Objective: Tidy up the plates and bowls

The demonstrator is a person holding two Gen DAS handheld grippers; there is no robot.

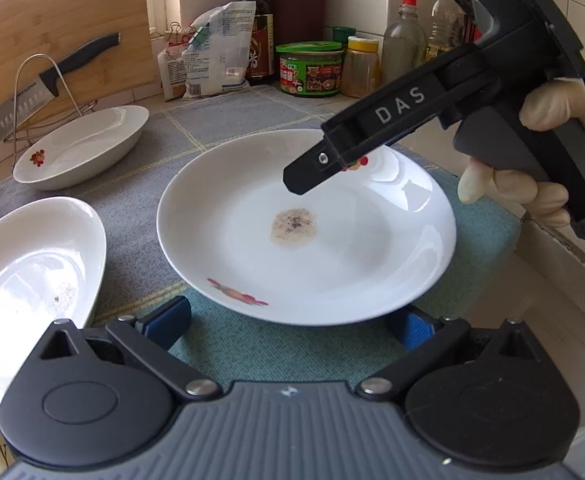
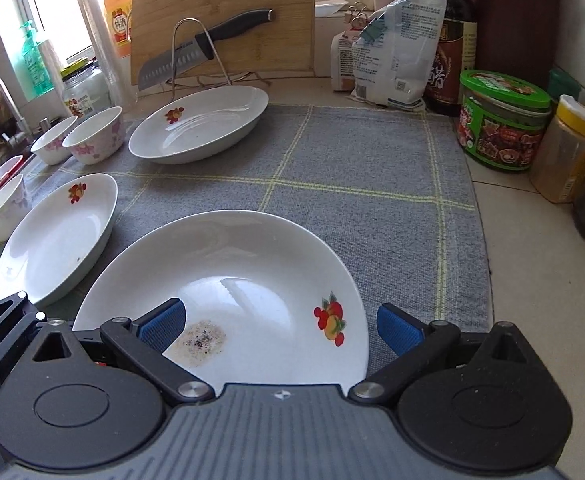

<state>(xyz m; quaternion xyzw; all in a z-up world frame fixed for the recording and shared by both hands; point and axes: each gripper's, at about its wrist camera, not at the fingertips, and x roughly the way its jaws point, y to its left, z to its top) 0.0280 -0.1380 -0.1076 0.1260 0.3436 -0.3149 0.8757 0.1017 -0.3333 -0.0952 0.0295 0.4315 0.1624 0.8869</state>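
Hovering wide apart, the right gripper (image 2: 278,322) frames the stained plate (image 2: 252,276), rim between its fingers, nothing clamped yet. Left gripper (image 1: 292,320) waits spread, just short of the near rim. Next, I'd judge: close on the rim, lift toward the neighbouring plate (image 2: 58,236). Plate's underside is hidden.
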